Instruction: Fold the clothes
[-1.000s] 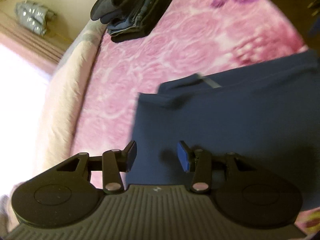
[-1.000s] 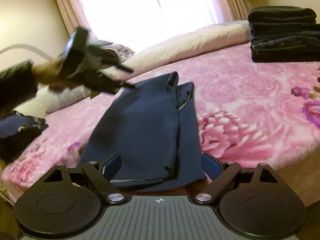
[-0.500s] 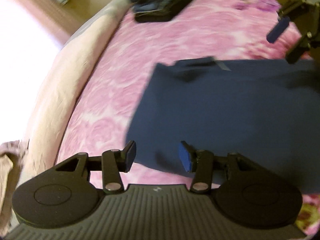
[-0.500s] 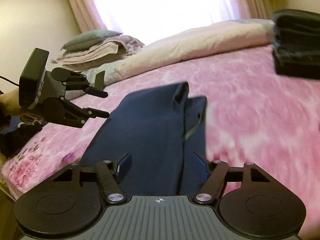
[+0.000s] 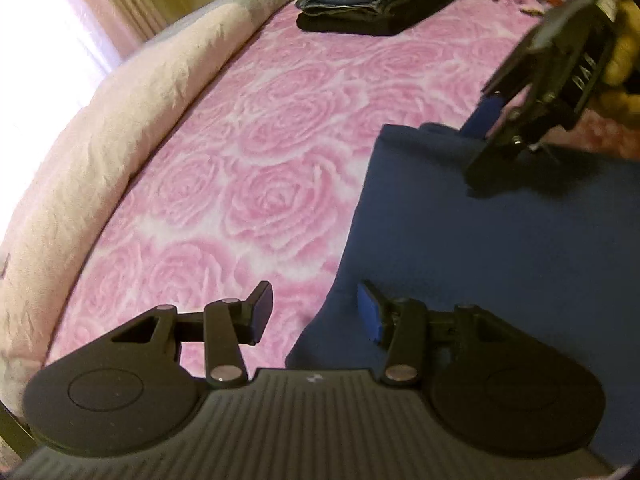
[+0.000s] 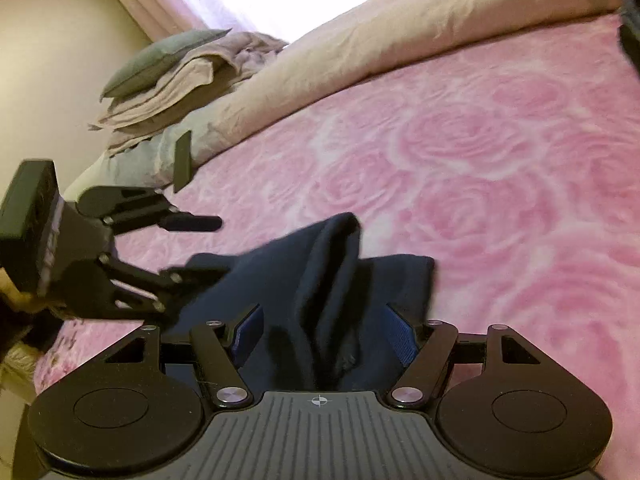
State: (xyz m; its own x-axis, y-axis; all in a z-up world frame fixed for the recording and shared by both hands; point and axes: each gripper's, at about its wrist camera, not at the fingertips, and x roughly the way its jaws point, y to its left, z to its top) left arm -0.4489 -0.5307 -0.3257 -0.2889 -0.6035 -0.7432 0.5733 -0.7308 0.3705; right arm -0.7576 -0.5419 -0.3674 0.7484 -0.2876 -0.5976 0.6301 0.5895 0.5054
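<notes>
A navy blue garment (image 5: 500,248) lies flat on the pink rose-patterned bedspread (image 5: 280,140). My left gripper (image 5: 316,312) is open, its jaws straddling the garment's near left corner. My right gripper (image 6: 324,332) is open and low over the garment's other end (image 6: 332,280), where a raised fold stands between the jaws. The right gripper also shows in the left wrist view (image 5: 532,112), over the far edge of the cloth. The left gripper shows in the right wrist view (image 6: 192,208), at the left.
A stack of folded dark clothes and jeans (image 5: 376,4) sits at the far end of the bed. A rolled beige duvet (image 5: 120,128) runs along the window side. Pillows and folded linen (image 6: 180,68) lie at the head end.
The right gripper has dropped down onto the garment's end and closed in on the raised fold. The left gripper has shifted left, toward the garment's corner.
</notes>
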